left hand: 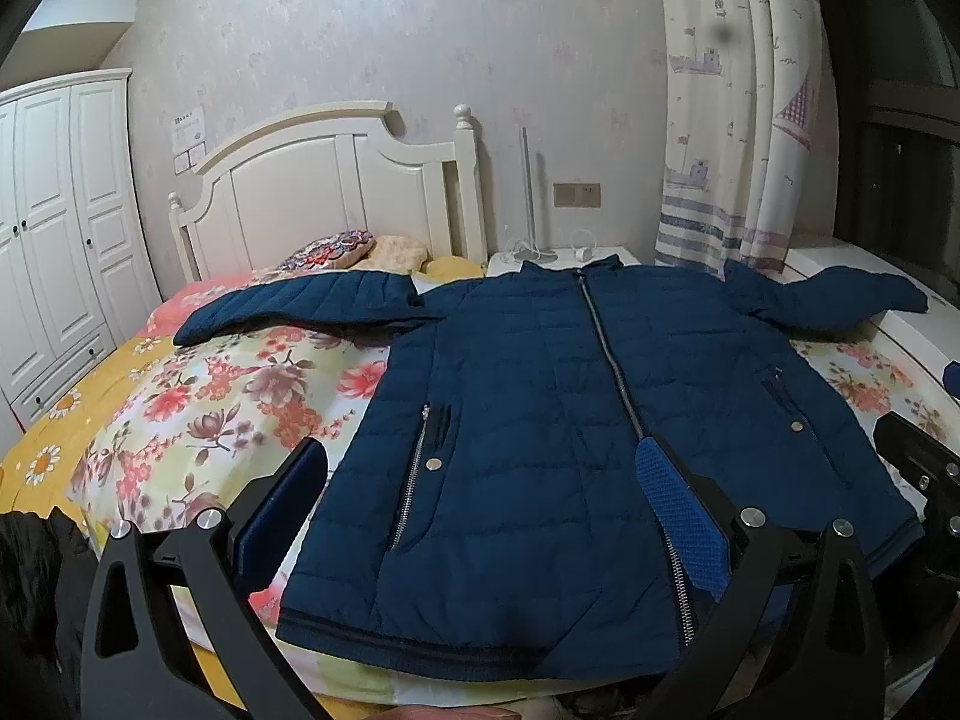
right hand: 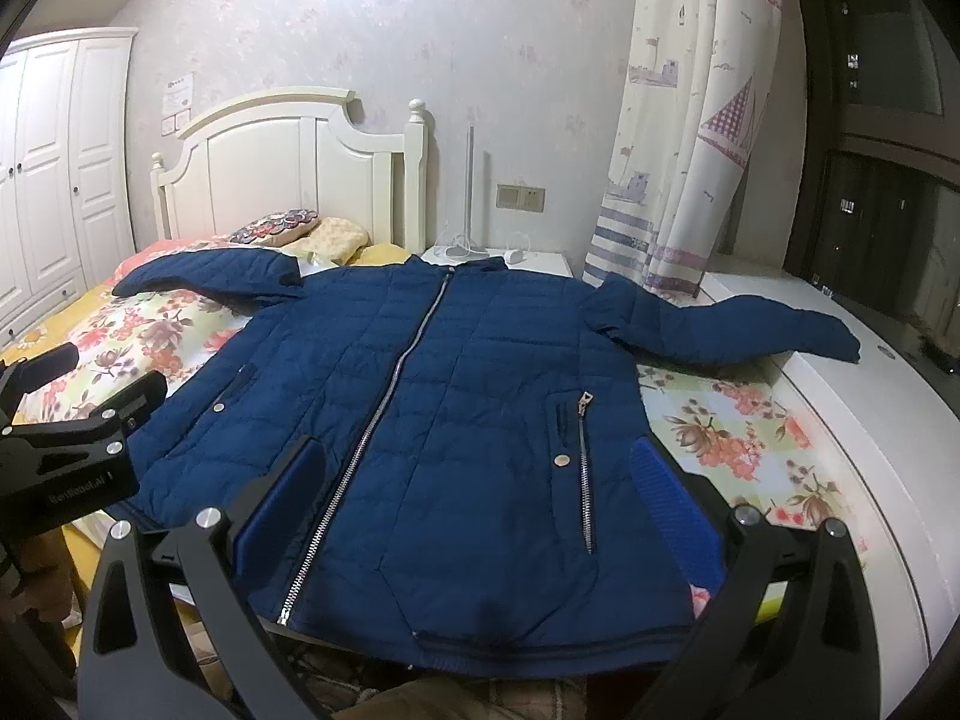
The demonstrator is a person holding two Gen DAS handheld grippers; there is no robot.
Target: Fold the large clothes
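Note:
A dark blue quilted jacket lies flat, front up and zipped, on the floral bed sheet, with both sleeves spread out sideways. It also shows in the right wrist view. My left gripper is open and empty, hovering above the jacket's lower left part. My right gripper is open and empty, above the jacket's lower right part. The left gripper's body shows at the left edge of the right wrist view. The right gripper's body shows at the right edge of the left wrist view.
The white headboard and pillows are at the far end. A white nightstand and curtain stand behind the jacket. A white ledge runs along the bed's right side. A white wardrobe is at the left.

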